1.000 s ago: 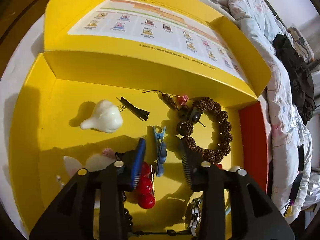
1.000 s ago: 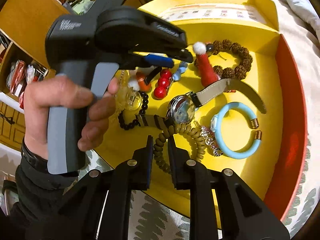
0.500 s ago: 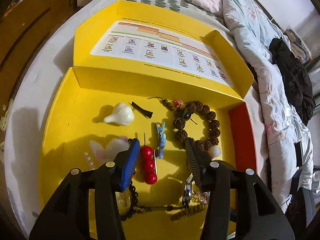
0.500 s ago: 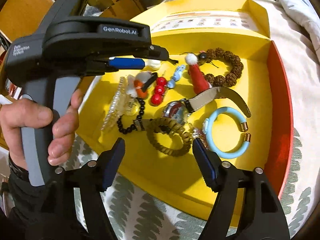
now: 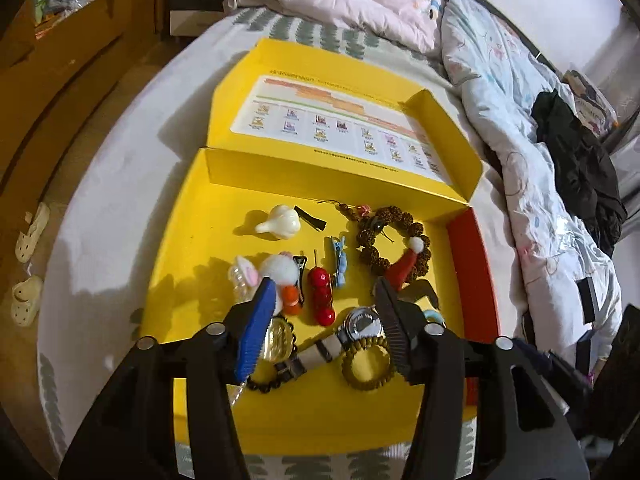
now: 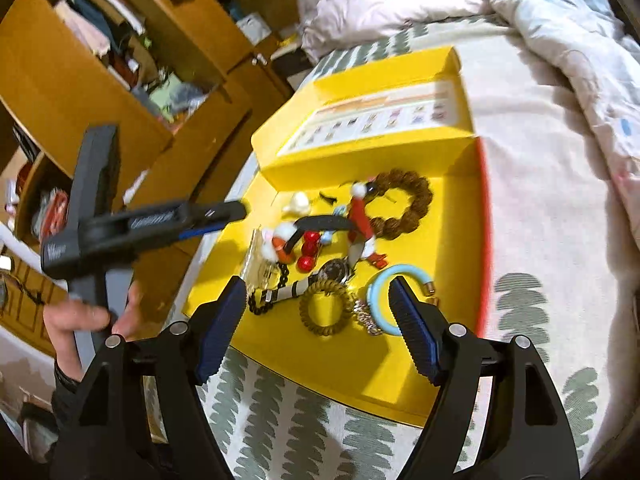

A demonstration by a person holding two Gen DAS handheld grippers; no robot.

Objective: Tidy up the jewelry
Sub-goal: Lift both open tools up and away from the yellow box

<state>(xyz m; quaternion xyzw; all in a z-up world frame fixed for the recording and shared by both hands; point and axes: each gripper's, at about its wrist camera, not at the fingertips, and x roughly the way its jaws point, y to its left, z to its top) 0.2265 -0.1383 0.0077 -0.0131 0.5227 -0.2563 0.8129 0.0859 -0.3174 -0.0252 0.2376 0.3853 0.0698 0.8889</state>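
Spread wide and empty above a yellow box [image 5: 180, 240] of jewelry on a bed: left gripper [image 5: 324, 332], right gripper [image 6: 316, 320], over a brown coil hair tie [image 6: 325, 307].

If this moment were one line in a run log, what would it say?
task: organize jewelry | left gripper: open, empty, above tray | right gripper: open, empty, above coil hair tie | jewelry: all in tray
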